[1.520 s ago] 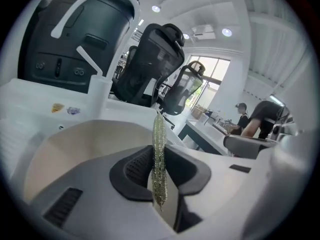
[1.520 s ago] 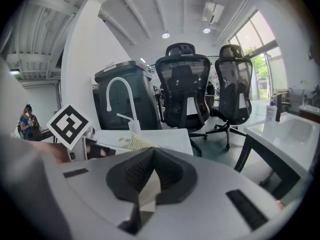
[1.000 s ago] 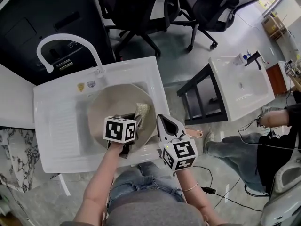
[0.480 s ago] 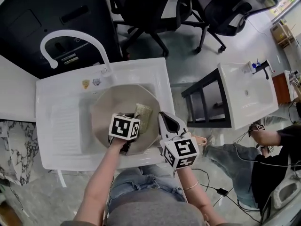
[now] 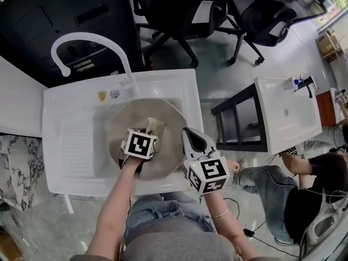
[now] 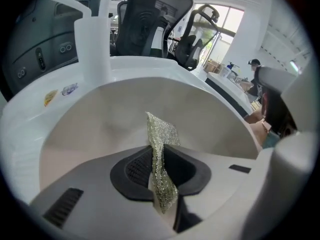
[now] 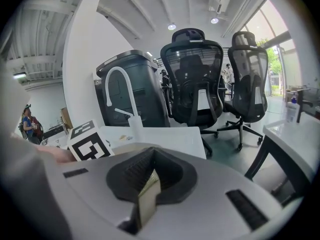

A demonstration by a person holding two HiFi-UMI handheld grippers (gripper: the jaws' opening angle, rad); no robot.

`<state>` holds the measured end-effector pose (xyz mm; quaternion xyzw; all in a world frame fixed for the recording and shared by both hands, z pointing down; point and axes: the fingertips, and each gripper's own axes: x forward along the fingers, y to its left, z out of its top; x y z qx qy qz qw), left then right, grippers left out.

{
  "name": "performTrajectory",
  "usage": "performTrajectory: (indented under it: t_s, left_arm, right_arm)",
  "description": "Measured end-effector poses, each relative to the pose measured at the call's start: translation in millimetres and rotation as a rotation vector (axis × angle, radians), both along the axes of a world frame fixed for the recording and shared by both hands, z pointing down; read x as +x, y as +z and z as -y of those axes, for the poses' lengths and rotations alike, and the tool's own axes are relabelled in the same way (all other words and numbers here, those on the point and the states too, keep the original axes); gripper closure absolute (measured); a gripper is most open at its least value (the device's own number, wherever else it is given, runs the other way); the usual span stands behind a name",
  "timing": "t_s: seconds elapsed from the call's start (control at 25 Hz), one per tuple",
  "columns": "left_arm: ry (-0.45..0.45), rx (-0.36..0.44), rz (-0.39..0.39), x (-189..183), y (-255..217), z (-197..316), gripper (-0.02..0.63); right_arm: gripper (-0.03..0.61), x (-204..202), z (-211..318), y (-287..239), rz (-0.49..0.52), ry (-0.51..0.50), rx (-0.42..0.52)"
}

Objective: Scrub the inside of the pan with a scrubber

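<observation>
The pan (image 5: 117, 134), a wide beige one, sits in the basin of a white sink (image 5: 70, 145), with the curved white faucet (image 5: 81, 39) rising from the sink's rim on the side of the pan away from the person. The left gripper (image 6: 159, 156) reaches down into the pan, and its jaws are clamped on the scrubber (image 6: 161, 129), a thin, glittery mesh sheet. The sheet stands on edge between the pads and pokes out past the tips over the pan's inner wall; whether it touches that surface cannot be told. The right gripper (image 7: 150, 171) is at the pan's near right edge, its jaws closed on a flat beige strip that is the pan's handle (image 7: 147, 196). The handle's pinkish end shows just past this gripper's marker cube, outside the sink. Beyond the pan and the faucet stands a dark cabinet (image 7: 132, 91), with two black mesh office chairs (image 7: 192, 84) next to it. Well to the right of the pan, a second white basin (image 5: 285, 113) rests on a dark frame.
</observation>
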<state>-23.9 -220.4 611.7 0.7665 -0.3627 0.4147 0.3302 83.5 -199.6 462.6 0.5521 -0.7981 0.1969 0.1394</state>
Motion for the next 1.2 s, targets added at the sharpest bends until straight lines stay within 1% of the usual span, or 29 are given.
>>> performTrajectory:
  t_s: [0.2, 0.4, 0.6, 0.68, 0.92, 1.08, 1.16, 1.2]
  left_arm:
    - [-0.004, 0.052, 0.106, -27.4, -4.1, 11.2, 0.552]
    - [0.010, 0.115, 0.237, -55.5, -11.7, 22.4, 0.546]
    - [-0.013, 0.161, 0.333, -79.0, -17.9, 26.5, 0.548]
    - [-0.035, 0.174, 0.346, -87.8, -21.6, 26.8, 0.548]
    - [-0.118, 0.220, 0.350, -110.1, -36.1, 23.9, 0.546]
    - [-0.170, 0.298, 0.355, -125.2, -59.1, 22.2, 0.546]
    - [-0.194, 0.342, 0.336, -129.7, -72.5, 21.8, 0.546]
    - [-0.203, 0.358, 0.313, -129.2, -78.5, 21.0, 0.546]
  right_arm:
    - [0.568, -9.6, 1.4, -1.6, 0.000, -0.032, 0.002]
    - [0.568, -18.9, 1.6, -2.4, -0.002, -0.056, 0.000]
    - [0.568, -23.3, -1.3, -3.3, 0.000, -0.072, 0.001]
    - [0.568, -24.8, -2.5, -3.6, 0.000, -0.077, 0.000]
    - [0.568, -31.3, -9.3, -5.1, 0.000, -0.092, 0.002]
    - [0.568, -34.4, -16.1, -9.6, -0.002, -0.098, 0.012]
    - [0.568, -33.9, -19.1, -11.8, -0.004, -0.094, 0.017]
    - [0.568, -33.2, -20.5, -12.9, -0.004, -0.090, 0.019]
